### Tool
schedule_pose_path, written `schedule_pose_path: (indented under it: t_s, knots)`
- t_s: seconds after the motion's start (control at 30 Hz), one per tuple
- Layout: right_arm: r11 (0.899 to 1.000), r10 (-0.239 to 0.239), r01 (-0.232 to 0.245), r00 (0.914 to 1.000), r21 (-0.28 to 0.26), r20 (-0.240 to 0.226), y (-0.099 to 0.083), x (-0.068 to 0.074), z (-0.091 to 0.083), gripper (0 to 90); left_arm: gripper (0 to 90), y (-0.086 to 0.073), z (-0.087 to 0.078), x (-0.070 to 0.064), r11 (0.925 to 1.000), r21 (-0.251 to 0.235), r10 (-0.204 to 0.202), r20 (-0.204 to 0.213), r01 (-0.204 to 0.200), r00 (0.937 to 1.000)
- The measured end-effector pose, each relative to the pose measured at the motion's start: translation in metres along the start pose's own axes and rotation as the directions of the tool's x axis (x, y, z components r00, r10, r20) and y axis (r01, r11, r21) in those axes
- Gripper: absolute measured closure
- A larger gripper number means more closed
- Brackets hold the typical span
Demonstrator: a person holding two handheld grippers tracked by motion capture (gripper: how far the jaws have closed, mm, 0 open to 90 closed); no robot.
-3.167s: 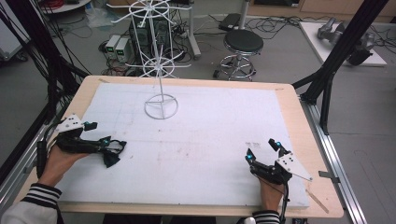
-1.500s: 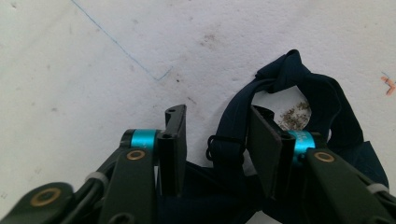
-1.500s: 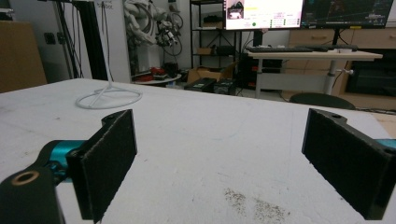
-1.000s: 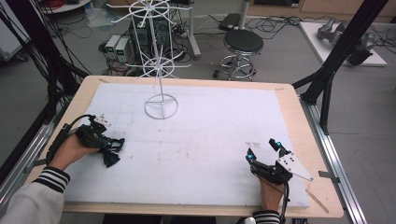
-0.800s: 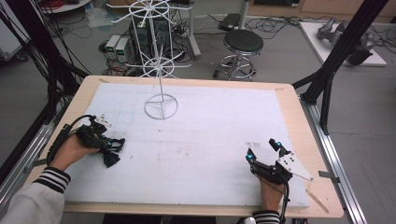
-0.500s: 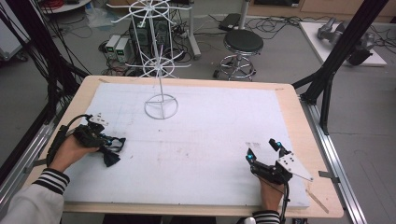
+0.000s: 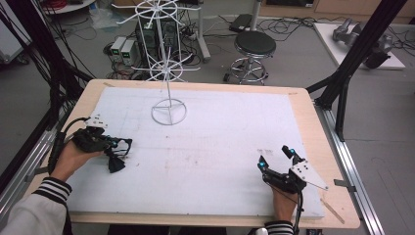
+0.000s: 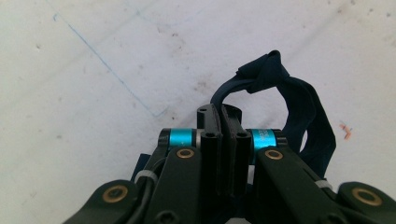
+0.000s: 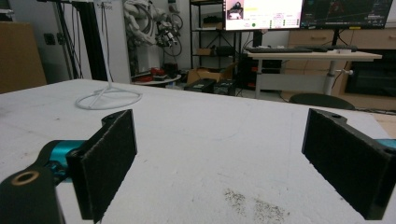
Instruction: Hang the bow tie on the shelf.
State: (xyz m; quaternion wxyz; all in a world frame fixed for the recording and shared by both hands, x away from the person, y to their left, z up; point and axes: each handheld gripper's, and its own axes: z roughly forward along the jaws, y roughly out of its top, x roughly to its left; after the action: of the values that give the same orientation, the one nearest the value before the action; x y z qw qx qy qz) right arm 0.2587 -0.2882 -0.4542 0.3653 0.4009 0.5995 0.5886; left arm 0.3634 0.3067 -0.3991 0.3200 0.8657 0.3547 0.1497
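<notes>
Since the earliest frame, the left hand-held gripper (image 7: 111, 148) has turned and shifted slightly inward near the worktop's left edge, while the right hand-held gripper (image 7: 276, 157) has stayed put at the front right. In the left gripper view, the left hand-held gripper's jaws are pressed together on a dark blue strap (image 8: 299, 107), which loops up and to the right of the jaw tips and drapes onto the white worktop (image 7: 230, 127). The right hand-held gripper rests with jaws spread wide and nothing between them. A white wire rack (image 7: 168, 73) stands well apart at the far side. The step appears to be picking up the strap; next likely calls for lifting it toward the rack.
</notes>
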Motion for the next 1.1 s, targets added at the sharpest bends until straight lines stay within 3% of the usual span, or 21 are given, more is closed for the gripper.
schedule_pose_path:
  t_s: [0.2,0.3,0.5,0.67,0.9,1.1]
  knots:
    - [1.0,0.0,0.001,1.0,-0.002,0.001,0.0,0.0,0.0,9.3,86.3,0.002,-0.006,-0.001,0.9957,-0.092,-0.014,0.013,0.016,0.9998]
    - [1.0,-0.001,0.001,1.0,-0.001,0.0,0.0,0.0,0.0,9.3,86.3,0.003,-0.009,-0.001,0.9879,-0.153,-0.027,0.019,0.029,0.9995]
    - [1.0,-0.002,0.002,1.0,-0.001,0.001,0.0,0.0,0.0,9.3,86.3,0.005,-0.017,0.0,0.9667,-0.25,-0.049,0.028,0.055,0.9984]
    - [1.0,-0.005,0.005,1.0,-0.001,0.0,0.0,0.0,0.0,9.3,86.3,0.006,-0.023,0.002,0.9422,-0.324,-0.075,0.04,0.084,0.9964]
    - [1.0,-0.006,0.006,1.0,-0.002,-0.001,0.0,0.0,0.0,9.3,86.3,0.009,-0.027,0.001,0.9122,-0.398,-0.092,0.034,0.098,0.9952]
    - [1.0,-0.005,0.005,1.0,-0.001,0.0,0.0,0.0,0.0,9.3,86.4,0.014,-0.031,0.002,0.8936,-0.438,-0.099,0.021,0.099,0.9948]
